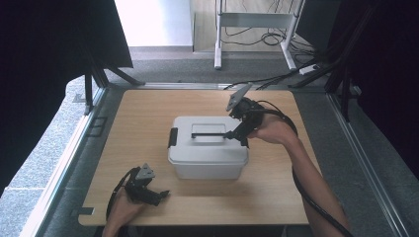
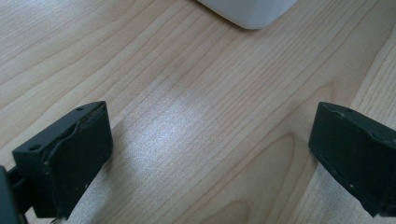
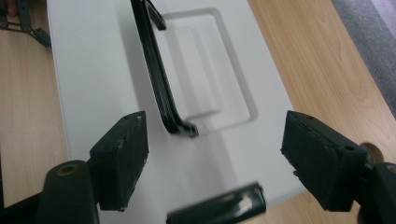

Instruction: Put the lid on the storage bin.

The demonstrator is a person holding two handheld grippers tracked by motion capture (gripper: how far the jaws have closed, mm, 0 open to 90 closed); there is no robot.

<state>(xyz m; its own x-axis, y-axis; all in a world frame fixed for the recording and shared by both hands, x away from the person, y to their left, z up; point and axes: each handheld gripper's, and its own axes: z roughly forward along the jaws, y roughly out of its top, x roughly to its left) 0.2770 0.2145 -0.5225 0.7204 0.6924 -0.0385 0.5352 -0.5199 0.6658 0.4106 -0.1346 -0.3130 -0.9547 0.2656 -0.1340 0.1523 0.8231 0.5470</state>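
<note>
A white lidded plastic box (image 1: 207,153) stands in the middle of the wooden table (image 1: 148,113). A thin black handle (image 1: 212,134) runs across the recess in its lid, and a black latch (image 1: 173,137) sits on its left end. My right gripper (image 1: 236,136) hovers over the lid's right end. In the right gripper view it (image 3: 217,154) is open, with the handle (image 3: 156,79) and lid (image 3: 93,70) beyond the pads and the right latch (image 3: 217,205) blurred below. My left gripper (image 1: 160,196) rests near the front left edge, open (image 2: 210,154) over bare wood, with a box corner (image 2: 252,11) ahead.
The table's front edge runs just behind my left hand. A white desk frame (image 1: 254,20) with loose cables (image 1: 276,39) stands on the floor beyond the far edge. Dark curtains hang on both sides, and metal rails (image 1: 360,148) flank the table.
</note>
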